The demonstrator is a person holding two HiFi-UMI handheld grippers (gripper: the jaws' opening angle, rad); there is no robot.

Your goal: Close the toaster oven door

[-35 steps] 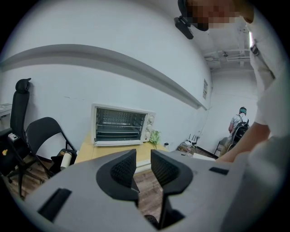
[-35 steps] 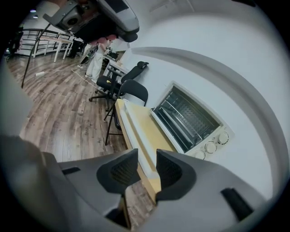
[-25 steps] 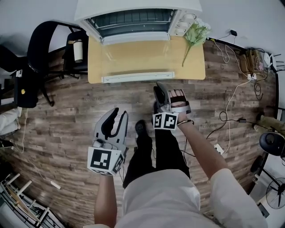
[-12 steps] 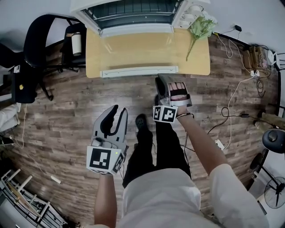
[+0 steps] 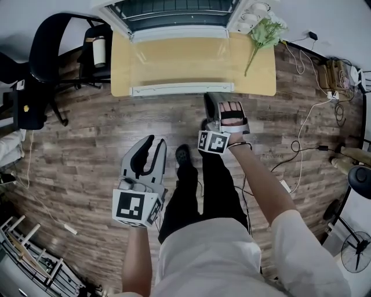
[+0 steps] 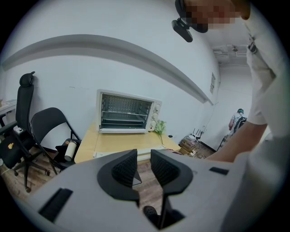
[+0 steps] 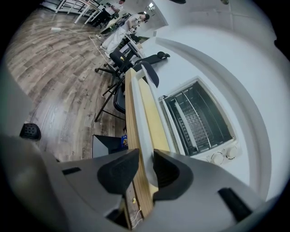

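Note:
The white toaster oven (image 5: pixel 174 14) stands at the back of a yellow table (image 5: pixel 258 75). Its glass door (image 5: pixel 179 58) lies open and flat, with the white handle bar (image 5: pixel 182 89) at the table's near edge. My right gripper (image 5: pixel 218 100) is at the handle's right end. In the right gripper view the handle (image 7: pixel 141 113) and the table's wooden edge run between my right gripper (image 7: pixel 146 170) jaws, which have just been closing a little; I see no firm pinch. My left gripper (image 5: pixel 148 152) hangs open and empty over the floor, well short of the table.
Green flowers (image 5: pixel 264 35) lie on the table's right corner beside the oven knobs. Black chairs (image 5: pixel 49 52) and a cup (image 5: pixel 99 51) stand left of the table. Cables (image 5: pixel 301 133) trail over the wooden floor at right. The person's dark shoe (image 5: pixel 184 159) is between the grippers.
The right gripper has moved forward and a little down, up to the right end of the door handle. The left gripper has stayed where it was.

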